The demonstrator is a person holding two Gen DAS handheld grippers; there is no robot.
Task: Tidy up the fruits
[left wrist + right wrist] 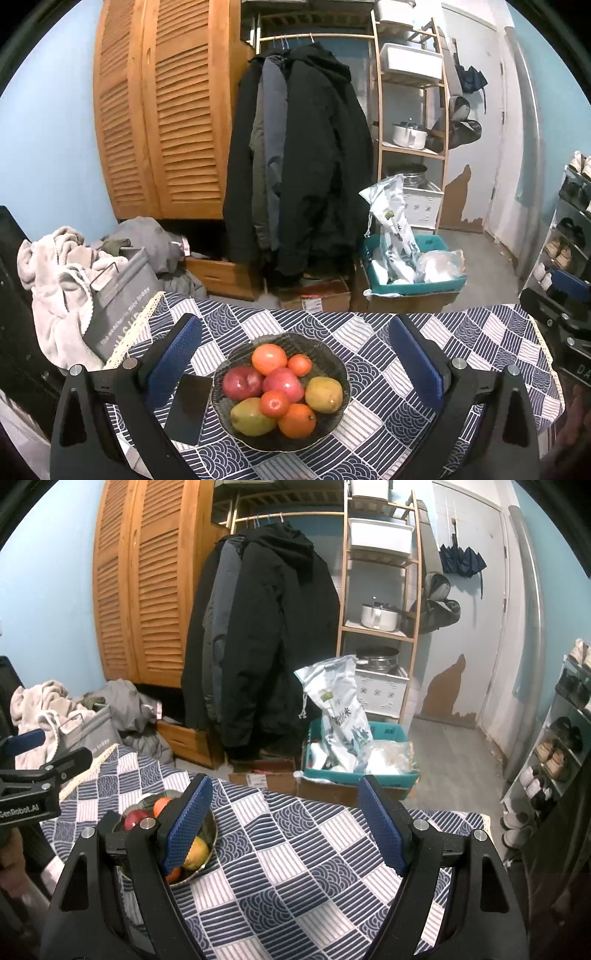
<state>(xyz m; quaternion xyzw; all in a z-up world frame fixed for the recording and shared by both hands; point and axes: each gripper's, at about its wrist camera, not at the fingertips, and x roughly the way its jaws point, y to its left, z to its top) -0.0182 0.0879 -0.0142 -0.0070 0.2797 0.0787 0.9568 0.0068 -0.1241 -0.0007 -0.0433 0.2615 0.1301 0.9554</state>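
Note:
A dark glass bowl (334, 360) sits on the blue-and-white patterned tablecloth (388, 417). It holds several fruits: two red apples (242, 382), oranges (297, 421), tomatoes (269, 358) and two yellow-green mangoes (324, 394). My left gripper (295, 354) is open and empty, its jaws wide on either side of the bowl, above it. My right gripper (286, 819) is open and empty over bare cloth to the right of the bowl (212, 830), whose fruits are partly hidden behind the left finger (186, 829).
A black phone (188, 408) lies just left of the bowl. A grey laundry bag with clothes (110, 291) stands off the table's left corner. Beyond the far edge are cardboard boxes, a teal crate (413, 284), hanging coats and a shoe rack (569, 236).

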